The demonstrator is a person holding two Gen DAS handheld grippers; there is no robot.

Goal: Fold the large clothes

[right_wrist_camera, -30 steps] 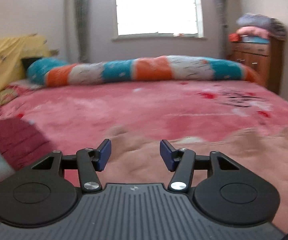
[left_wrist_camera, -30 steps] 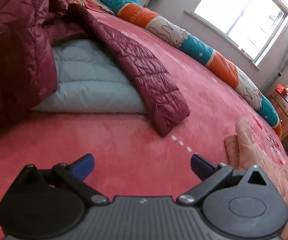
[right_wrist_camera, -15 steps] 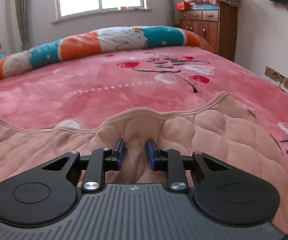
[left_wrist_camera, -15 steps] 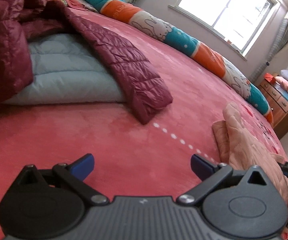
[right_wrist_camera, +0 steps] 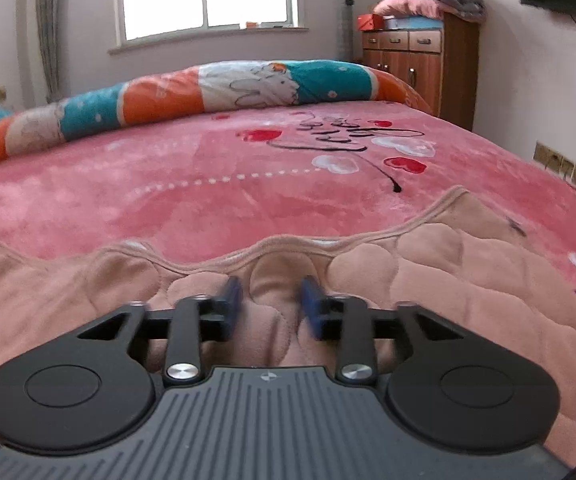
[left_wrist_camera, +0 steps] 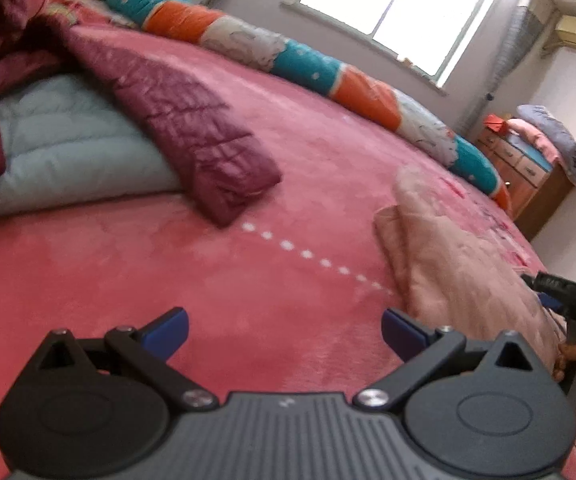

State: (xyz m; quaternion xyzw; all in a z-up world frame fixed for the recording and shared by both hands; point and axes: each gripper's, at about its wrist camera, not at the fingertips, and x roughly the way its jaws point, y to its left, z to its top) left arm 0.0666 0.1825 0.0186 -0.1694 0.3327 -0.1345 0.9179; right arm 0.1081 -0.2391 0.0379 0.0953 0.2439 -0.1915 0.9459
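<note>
Garment: peach quilted garment (right_wrist_camera: 428, 280) lies on the bed (right_wrist_camera: 168, 200), near edge.
Right hand-held gripper (right_wrist_camera: 272, 300): jaws opening around a fabric ridge.
Left hand-held gripper (left_wrist_camera: 284, 330): wide, empty, beside the garment.
Tip: pinch both layers squarely at the hem.

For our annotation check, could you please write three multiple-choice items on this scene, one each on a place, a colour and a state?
1. Where does the maroon quilted jacket lie?
A. over a pale blue padded garment
B. on the wooden dresser
C. on the floor

2. What colour is the quilted garment under the right tongs?
A. green
B. peach-pink
C. black

3. How do the left tongs stand?
A. shut on the jacket
B. shut on the bolster
C. open, holding nothing

Answers: 1 A, its edge drapes over the pale blue padded garment on the bed. 2 B, peach-pink fabric fills the right view's foreground. 3 C, the pads stand wide apart above bare blanket.
</note>
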